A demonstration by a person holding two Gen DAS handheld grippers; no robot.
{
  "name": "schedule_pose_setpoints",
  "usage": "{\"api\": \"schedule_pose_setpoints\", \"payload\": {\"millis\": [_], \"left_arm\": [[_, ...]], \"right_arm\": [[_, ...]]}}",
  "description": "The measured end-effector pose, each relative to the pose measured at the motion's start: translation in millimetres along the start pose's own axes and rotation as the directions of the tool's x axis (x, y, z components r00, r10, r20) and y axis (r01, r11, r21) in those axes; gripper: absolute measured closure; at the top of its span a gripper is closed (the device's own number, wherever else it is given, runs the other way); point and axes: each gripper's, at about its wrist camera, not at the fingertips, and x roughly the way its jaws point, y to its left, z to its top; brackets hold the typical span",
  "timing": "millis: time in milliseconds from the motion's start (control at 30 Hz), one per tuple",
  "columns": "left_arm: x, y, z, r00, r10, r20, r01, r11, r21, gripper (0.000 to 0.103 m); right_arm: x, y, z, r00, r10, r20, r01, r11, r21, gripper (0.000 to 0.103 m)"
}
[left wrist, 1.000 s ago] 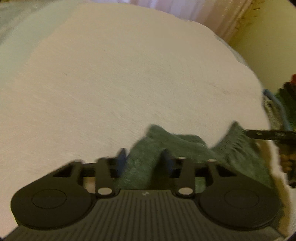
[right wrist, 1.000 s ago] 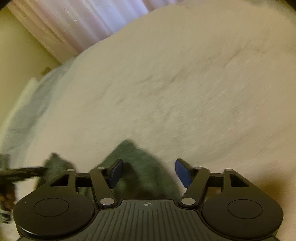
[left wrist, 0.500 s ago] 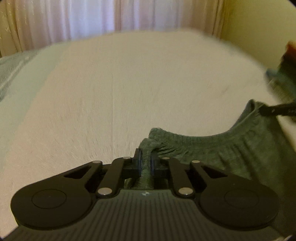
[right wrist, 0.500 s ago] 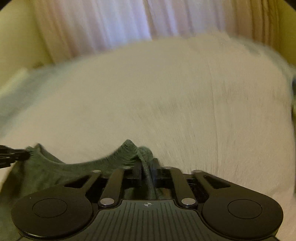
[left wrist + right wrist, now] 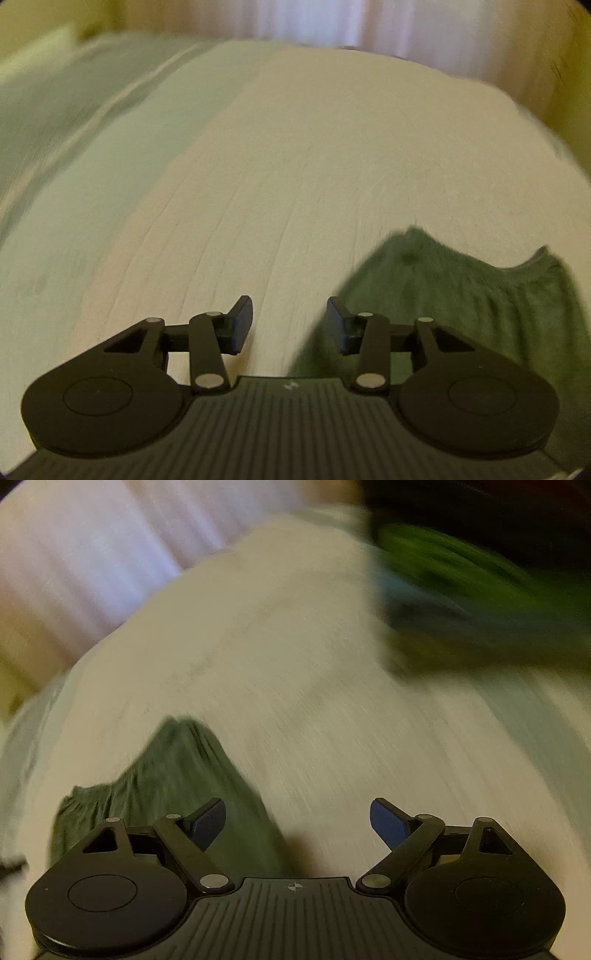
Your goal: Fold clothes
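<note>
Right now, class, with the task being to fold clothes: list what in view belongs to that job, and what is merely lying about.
Belongs to the job:
- green garment, lying on the bed
- left tongs, open
- right tongs, open
- white bedspread, the folding surface

Just lying about:
- curtain
- blurred green heap at the bed's edge, too smeared to identify
</note>
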Motion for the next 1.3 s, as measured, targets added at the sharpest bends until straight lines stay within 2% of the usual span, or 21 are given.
{"api": "schedule_pose_setpoints", "payload": {"millis": [100,167,233,367,400,500,600,633,667,700,733,833,900,967,1000,1067,1100,1167,1200,1233,1300], "left_arm": [[-48,12,-50,0.994,-0.081,-0.068,0.068,0.983,-0.172,0.065],[-80,17,-87,0.982,-0.152,-0.109,0.115,0.951,-0.286,0.065],[-90,8,-114,0.970,-0.213,-0.121,0.153,0.912,-0.380,0.065],[-109,-8,-169,0.934,-0.335,-0.125,0.213,0.802,-0.557,0.063],[-114,-12,-182,0.923,-0.364,-0.122,0.224,0.769,-0.598,0.062],[-92,-21,-197,0.927,-0.363,-0.094,0.219,0.727,-0.651,0.060],[-71,-21,-210,0.932,-0.360,-0.054,0.219,0.673,-0.707,0.063],[-69,-21,-210,0.929,-0.365,-0.051,0.222,0.664,-0.714,0.070],[-67,-21,-210,0.927,-0.371,-0.048,0.225,0.655,-0.722,0.088],[-65,-21,-211,0.925,-0.377,-0.045,0.228,0.646,-0.729,0.097],[-67,-20,-210,0.925,-0.375,-0.060,0.223,0.665,-0.712,0.098],[-74,-18,-210,0.924,-0.366,-0.108,0.209,0.721,-0.661,0.098],[-73,-3,-203,0.930,-0.355,-0.098,0.208,0.726,-0.655,0.099],[-73,13,-196,0.935,-0.344,-0.088,0.208,0.732,-0.649,0.099],[-72,20,-192,0.937,-0.338,-0.083,0.208,0.734,-0.646,0.099],[-71,35,-185,0.942,-0.327,-0.073,0.207,0.740,-0.640,0.093],[-71,43,-181,0.945,-0.321,-0.068,0.207,0.742,-0.637,0.089],[-70,58,-174,0.949,-0.310,-0.058,0.206,0.748,-0.631,0.070],[-70,66,-170,0.951,-0.304,-0.053,0.205,0.750,-0.628,0.069],[-69,73,-167,0.953,-0.299,-0.048,0.205,0.753,-0.625,0.069],[-68,88,-160,0.957,-0.288,-0.037,0.204,0.758,-0.619,0.068]], "right_arm": [[-42,-27,-49,0.997,0.055,-0.060,-0.041,0.977,0.211,0.015],[-63,-36,-83,0.988,0.118,-0.099,-0.079,0.938,0.336,0.018],[-68,-31,-109,0.968,0.201,-0.152,-0.123,0.903,0.413,0.027],[-47,5,-149,0.912,0.335,-0.235,-0.206,0.871,0.445,0.027],[-40,12,-153,0.911,0.337,-0.236,-0.210,0.874,0.439,0.027],[-21,27,-166,0.909,0.351,-0.225,-0.223,0.865,0.450,0.032],[-6,31,-171,0.902,0.379,-0.207,-0.239,0.837,0.492,0.050],[-2,32,-170,0.902,0.378,-0.210,-0.236,0.837,0.494,0.069],[-2,32,-172,0.907,0.356,-0.226,-0.216,0.852,0.477,0.089],[-1,32,-174,0.911,0.333,-0.241,-0.196,0.867,0.459,0.093],[-1,32,-175,0.916,0.310,-0.255,-0.175,0.880,0.441,0.098],[-19,26,-180,0.939,0.200,-0.278,-0.089,0.926,0.367,0.099],[-30,27,-183,0.945,0.133,-0.299,-0.033,0.948,0.317,0.098],[-40,26,-189,0.940,0.144,-0.310,-0.036,0.943,0.330,0.097],[-46,26,-192,0.937,0.151,-0.314,-0.038,0.941,0.337,0.091],[-58,34,-200,0.936,0.226,-0.269,-0.104,0.909,0.403,0.025],[-61,39,-204,0.934,0.268,-0.234,-0.147,0.890,0.432,0.025],[-57,54,-217,0.911,0.363,-0.194,-0.230,0.841,0.490,0.026],[-51,61,-224,0.900,0.396,-0.183,-0.254,0.817,0.518,0.030],[-43,68,-233,0.886,0.430,-0.172,-0.278,0.790,0.546,0.040],[-28,77,-245,0.881,0.446,-0.159,-0.289,0.772,0.566,0.042]]}}
